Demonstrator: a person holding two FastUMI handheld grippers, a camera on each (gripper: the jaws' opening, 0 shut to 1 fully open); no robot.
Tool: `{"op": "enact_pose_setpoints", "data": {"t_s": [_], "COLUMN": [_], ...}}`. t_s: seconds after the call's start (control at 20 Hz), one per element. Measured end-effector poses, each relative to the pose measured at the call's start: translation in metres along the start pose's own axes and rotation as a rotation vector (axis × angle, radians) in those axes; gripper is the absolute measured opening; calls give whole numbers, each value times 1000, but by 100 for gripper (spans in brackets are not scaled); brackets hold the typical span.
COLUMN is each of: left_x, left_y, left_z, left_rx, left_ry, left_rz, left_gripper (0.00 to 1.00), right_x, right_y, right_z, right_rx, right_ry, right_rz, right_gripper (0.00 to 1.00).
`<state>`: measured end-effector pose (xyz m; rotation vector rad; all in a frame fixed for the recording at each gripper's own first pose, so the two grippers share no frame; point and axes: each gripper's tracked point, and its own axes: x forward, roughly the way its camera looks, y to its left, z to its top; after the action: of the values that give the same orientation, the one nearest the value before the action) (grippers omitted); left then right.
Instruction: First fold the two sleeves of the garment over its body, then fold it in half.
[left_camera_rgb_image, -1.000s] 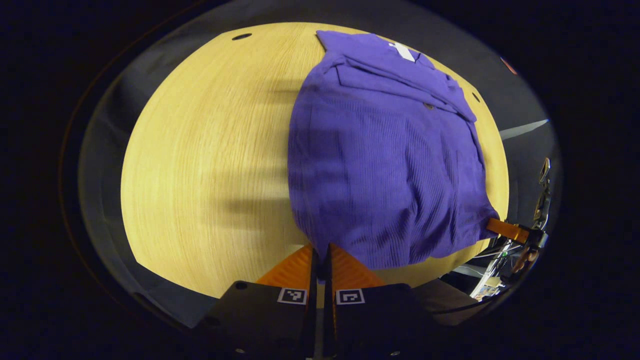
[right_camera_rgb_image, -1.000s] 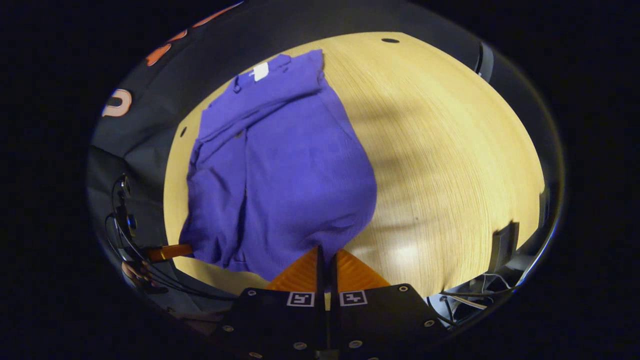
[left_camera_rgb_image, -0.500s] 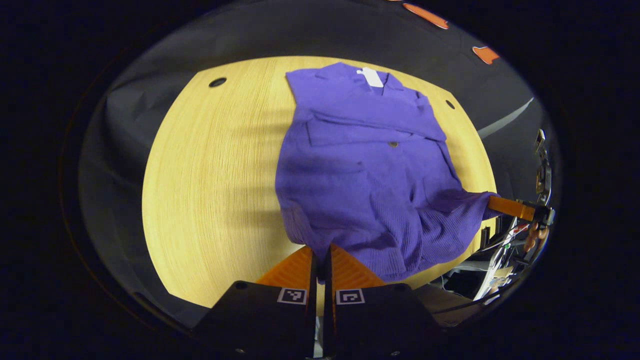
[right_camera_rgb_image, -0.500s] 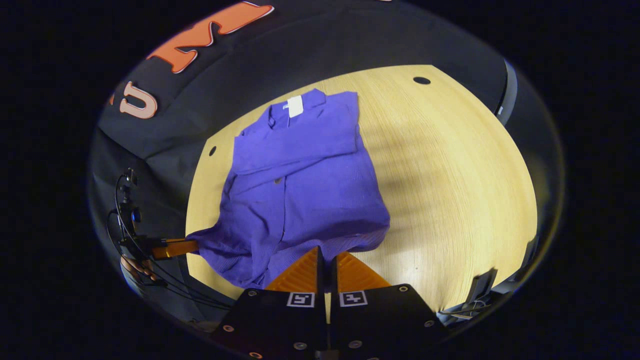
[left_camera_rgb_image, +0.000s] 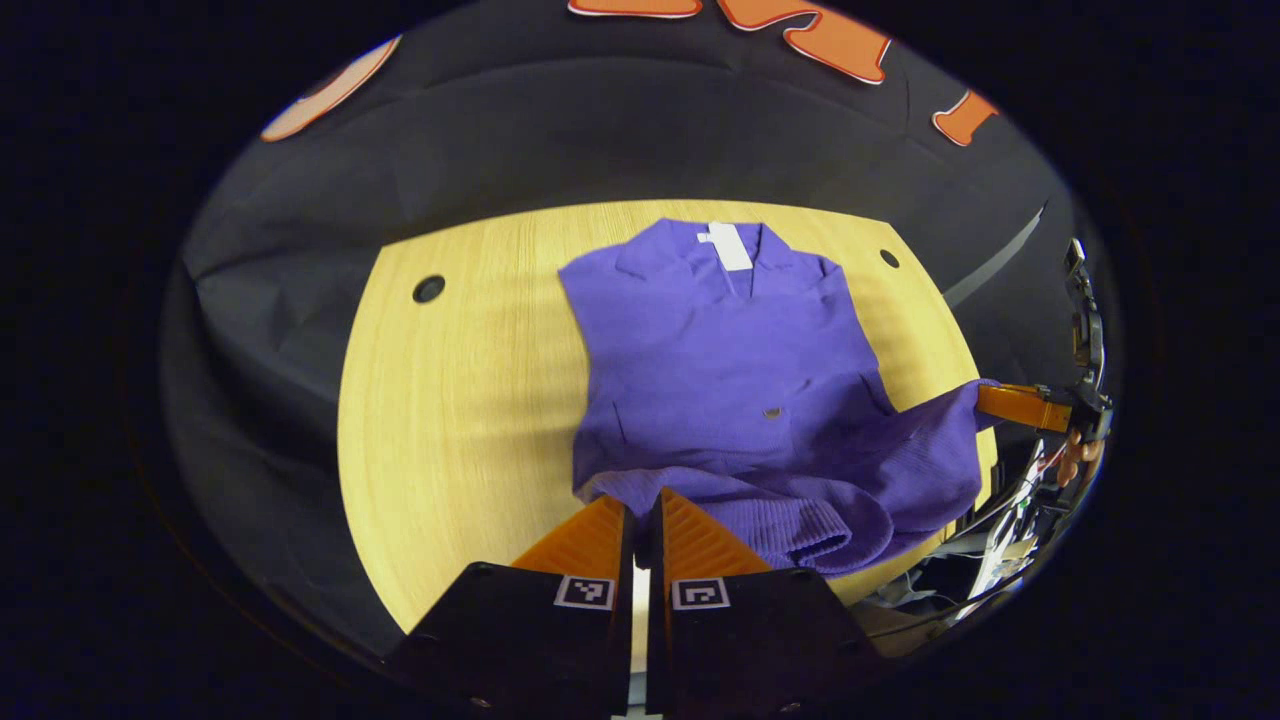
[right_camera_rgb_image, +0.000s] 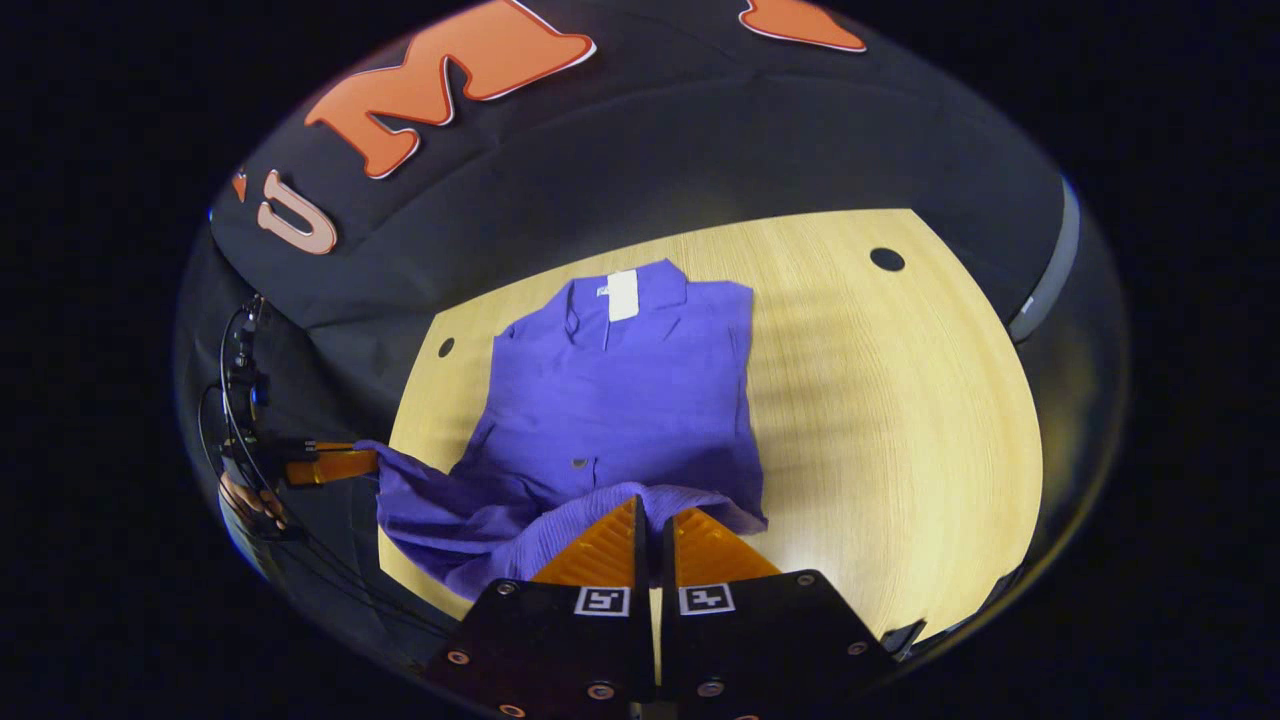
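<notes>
Left gripper (left_camera_rgb_image: 638, 500) clamped on the purple garment's (left_camera_rgb_image: 725, 350) lifted hem. Right gripper (right_camera_rgb_image: 652, 515) likewise clamped on the hem's other corner. Collar end lies flat on the table (left_camera_rgb_image: 450, 400), near the far edge.

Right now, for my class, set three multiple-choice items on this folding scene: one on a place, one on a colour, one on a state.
1. Where does the white tag sit on the garment?
A. at the collar
B. at the lifted hem
C. beside the garment on the table

2. What colour is the garment?
A. green
B. purple
C. white

3. How do the left gripper and right gripper stand?
A. both open wide
B. one open
C. each shut on the hem

Answers: 1 A, the tag lies at the far neckline; 2 B, the cloth is purple throughout; 3 C, each gripper's fingers pinch the raised hem.
</notes>
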<state>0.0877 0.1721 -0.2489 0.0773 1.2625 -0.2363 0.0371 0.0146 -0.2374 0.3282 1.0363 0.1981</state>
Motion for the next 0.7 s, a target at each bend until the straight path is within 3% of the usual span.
{"op": "enact_pose_setpoints", "data": {"t_s": [0.45, 0.7], "left_x": [27, 51], "left_y": [29, 42], "left_z": [124, 198], "left_rx": [11, 80], "left_ry": [-62, -182], "left_rz": [95, 184], "left_gripper": [7, 7], "right_x": [40, 75], "right_y": [-13, -21], "right_z": [114, 181], "right_rx": [-43, -46], "right_ry": [-71, -110], "right_rz": [-16, -26], "right_gripper": [4, 3]}}
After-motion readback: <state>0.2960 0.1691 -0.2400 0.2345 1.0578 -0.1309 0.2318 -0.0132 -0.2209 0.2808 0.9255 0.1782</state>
